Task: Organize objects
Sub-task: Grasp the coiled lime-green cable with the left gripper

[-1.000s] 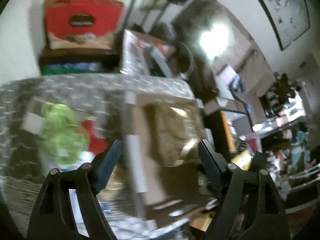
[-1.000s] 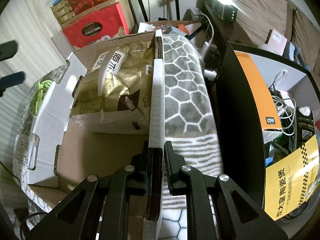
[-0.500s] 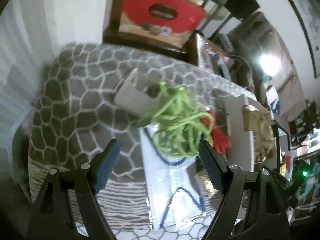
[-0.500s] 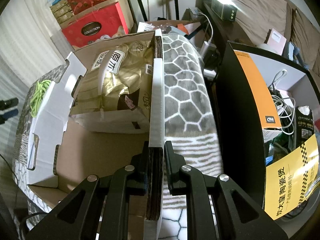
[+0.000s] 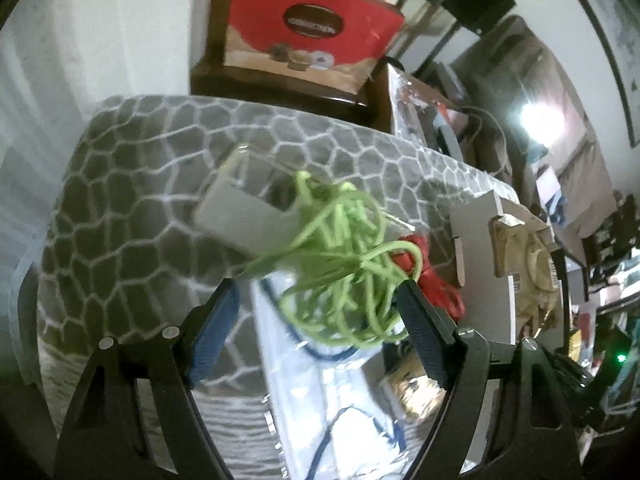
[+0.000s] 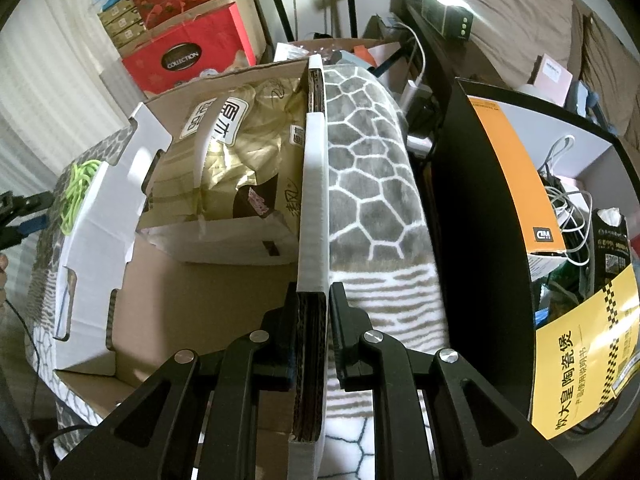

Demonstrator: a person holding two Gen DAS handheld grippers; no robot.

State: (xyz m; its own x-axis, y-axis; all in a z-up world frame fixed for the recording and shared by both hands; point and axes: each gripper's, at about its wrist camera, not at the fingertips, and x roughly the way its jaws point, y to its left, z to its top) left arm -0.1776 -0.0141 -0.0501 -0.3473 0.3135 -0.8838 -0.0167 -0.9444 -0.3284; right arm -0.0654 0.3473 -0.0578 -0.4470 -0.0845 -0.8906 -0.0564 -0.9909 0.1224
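Note:
My right gripper (image 6: 313,300) is shut on the upright white flap (image 6: 314,200) of an open cardboard box (image 6: 192,300). A gold paper bag (image 6: 236,160) lies inside the box at its far end. My left gripper (image 5: 320,304) is open and hovers just short of a tangle of green cord (image 5: 344,272) on the grey honeycomb blanket (image 5: 132,208). The cord also shows in the right wrist view (image 6: 78,188), left of the box. A grey pouch (image 5: 244,216) lies behind the cord, a red item (image 5: 436,284) to its right and a clear plastic bag (image 5: 320,392) under it.
Red gift boxes (image 6: 188,52) are stacked behind the blanket. A black shelf unit (image 6: 500,240) with an orange box, cables and a yellow sign (image 6: 580,368) stands right of the cardboard box. The box's left flap (image 6: 100,240) stands up beside the cord.
My left gripper swung left from the box to the green cord and has moved closer to it. My right gripper has held the box flap still.

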